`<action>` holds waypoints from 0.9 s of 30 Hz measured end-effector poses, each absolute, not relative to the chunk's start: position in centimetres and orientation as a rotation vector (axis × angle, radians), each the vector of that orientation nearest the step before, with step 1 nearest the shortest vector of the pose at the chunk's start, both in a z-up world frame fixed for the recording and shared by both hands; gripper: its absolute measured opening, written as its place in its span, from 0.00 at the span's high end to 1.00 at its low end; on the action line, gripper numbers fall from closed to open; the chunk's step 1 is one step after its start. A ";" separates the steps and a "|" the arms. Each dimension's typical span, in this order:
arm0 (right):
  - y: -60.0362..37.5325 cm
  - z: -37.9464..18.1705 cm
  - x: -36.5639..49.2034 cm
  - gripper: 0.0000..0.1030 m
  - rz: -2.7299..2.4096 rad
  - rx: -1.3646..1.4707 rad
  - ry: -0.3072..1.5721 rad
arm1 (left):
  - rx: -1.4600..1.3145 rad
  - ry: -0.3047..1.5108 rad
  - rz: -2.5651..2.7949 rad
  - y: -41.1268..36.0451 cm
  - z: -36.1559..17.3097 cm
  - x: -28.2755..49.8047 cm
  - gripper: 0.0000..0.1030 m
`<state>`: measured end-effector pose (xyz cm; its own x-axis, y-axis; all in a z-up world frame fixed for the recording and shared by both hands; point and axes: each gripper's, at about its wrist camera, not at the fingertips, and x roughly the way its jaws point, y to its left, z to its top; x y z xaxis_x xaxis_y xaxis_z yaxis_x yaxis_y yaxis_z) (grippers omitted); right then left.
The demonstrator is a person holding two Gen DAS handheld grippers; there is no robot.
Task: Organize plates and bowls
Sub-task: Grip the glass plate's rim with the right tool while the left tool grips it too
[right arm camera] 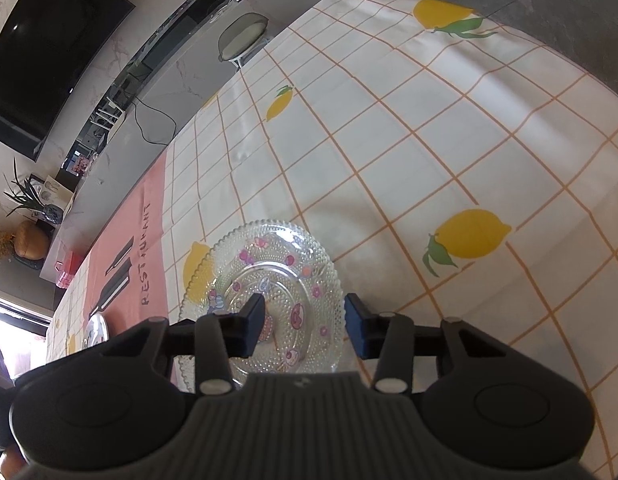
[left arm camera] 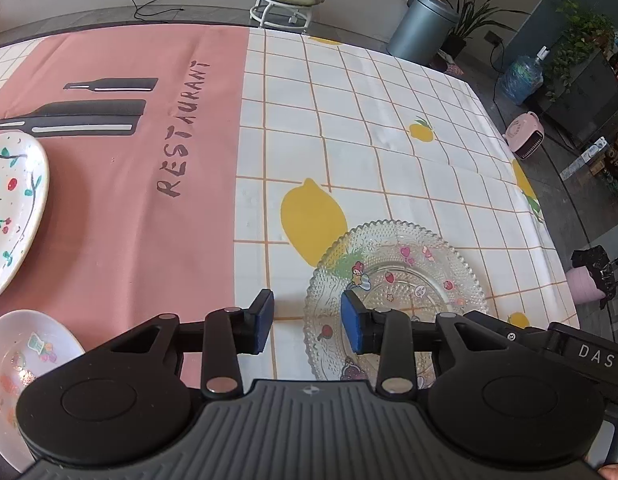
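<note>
Pink cloth (left arm camera: 121,200) on my counter (left arm camera: 389,128) reads "RESTAURANT". "DAS" marks my right hand-held gripper (right arm camera: 305,322); it and my left hand-held gripper (left arm camera: 307,322) straddle the glass plate (left arm camera: 413,264) unclenched, grasping nothing.

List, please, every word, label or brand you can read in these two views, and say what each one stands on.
"RESTAURANT": dark hand-drawn capitals on the pink cloth, running up its right edge; also seen in the right wrist view.
"DAS": pale letters on the black gripper body at the lower right of the left wrist view.
Glass plate: cartoon stickers, any lettering too small to read.
Boxes and packets in the background: too blurred to read.
</note>
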<state>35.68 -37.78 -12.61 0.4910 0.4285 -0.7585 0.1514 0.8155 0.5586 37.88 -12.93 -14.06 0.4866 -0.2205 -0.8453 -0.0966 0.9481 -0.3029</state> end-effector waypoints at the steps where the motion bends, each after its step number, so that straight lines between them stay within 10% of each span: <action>1: -37.8 -12.6 35.6 0.60 0.183 0.626 1.063 | -0.346 1.065 -0.084 -12.9 -14.2 37.8 0.69; 27: -38.6 -11.7 32.9 0.93 0.327 0.757 1.045 | -0.437 1.047 -0.018 -9.5 -10.8 33.9 0.91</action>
<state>32.94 -38.62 -11.68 0.4840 0.5788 -0.6563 0.1021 0.7075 0.6993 33.88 -9.49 -10.79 0.5080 -0.2194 -0.8330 -0.1912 0.9142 -0.3574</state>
